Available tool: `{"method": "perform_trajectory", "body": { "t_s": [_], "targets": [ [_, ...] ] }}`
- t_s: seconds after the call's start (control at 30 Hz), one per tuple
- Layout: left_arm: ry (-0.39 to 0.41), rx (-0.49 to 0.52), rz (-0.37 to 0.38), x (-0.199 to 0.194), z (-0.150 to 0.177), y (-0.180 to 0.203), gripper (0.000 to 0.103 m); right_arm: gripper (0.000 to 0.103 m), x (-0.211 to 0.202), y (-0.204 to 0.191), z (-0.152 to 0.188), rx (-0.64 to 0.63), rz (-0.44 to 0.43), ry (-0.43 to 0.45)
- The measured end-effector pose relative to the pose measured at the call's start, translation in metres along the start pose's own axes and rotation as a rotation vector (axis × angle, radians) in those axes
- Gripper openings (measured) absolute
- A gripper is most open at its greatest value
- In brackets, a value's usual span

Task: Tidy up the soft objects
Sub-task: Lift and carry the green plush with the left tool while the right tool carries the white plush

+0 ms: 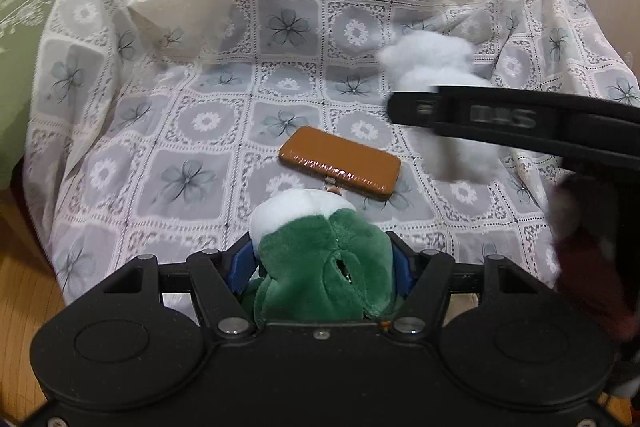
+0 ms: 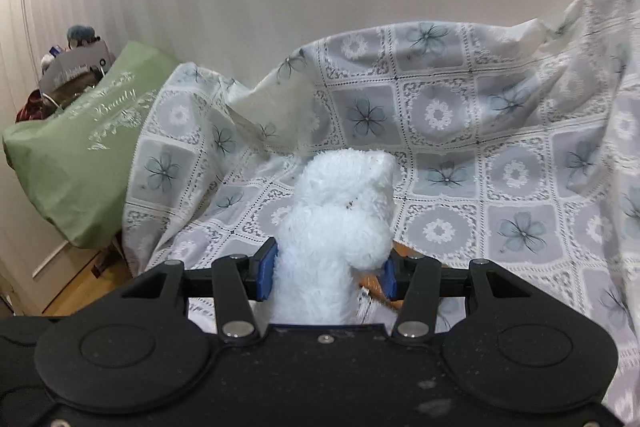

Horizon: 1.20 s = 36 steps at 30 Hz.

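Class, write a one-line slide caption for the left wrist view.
Left claw grips a green plush toy above a floral cloth where a brown case lies.

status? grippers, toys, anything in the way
Left gripper shut on green plush. Right gripper shut on white plush. Brown case lies on cloth, clear of both.

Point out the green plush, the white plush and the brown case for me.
green plush [image 1: 320, 259]: left wrist view, its green body.
white plush [image 2: 340, 219]: right wrist view, its fluffy middle.
brown case [image 1: 340, 159]: left wrist view, its flat top.
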<state>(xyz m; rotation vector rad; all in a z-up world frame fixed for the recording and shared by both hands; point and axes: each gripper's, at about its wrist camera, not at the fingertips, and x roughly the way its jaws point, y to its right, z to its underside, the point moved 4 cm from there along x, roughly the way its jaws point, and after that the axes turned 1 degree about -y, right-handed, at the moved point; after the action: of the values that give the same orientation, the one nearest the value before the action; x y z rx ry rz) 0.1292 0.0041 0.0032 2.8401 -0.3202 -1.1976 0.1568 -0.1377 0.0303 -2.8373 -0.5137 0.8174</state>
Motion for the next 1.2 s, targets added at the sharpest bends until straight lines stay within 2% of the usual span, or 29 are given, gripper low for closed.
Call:
{"method": "perform_trajectory", "body": {
  "t_s": [0.3, 0.6, 0.9, 1.2],
  "targets": [
    [0.02, -0.067, -0.01, -0.027, 0.01, -0.011, 0.061, 0.05, -0.08, -0.007, 0.033, 0.07, 0.062, 0.022],
    [-0.024, -0.113, 0.013, -0.041, 0.025, -0.009, 0.063, 0.05, -0.127, -0.005, 0.074, 0.18, 0.082, -0.059],
    [-0.126, -0.117, 0.015, -0.006, 0.025, -0.008, 0.063, 0.051, -0.121, 0.002, 0.103, 0.228, 0.124, -0.189],
    [-0.147, -0.102, -0.021, 0.012, 0.023, -0.002, 0.067, 0.051, -0.109, 0.002, 0.111, 0.225, 0.132, -0.248]
  ]
}}
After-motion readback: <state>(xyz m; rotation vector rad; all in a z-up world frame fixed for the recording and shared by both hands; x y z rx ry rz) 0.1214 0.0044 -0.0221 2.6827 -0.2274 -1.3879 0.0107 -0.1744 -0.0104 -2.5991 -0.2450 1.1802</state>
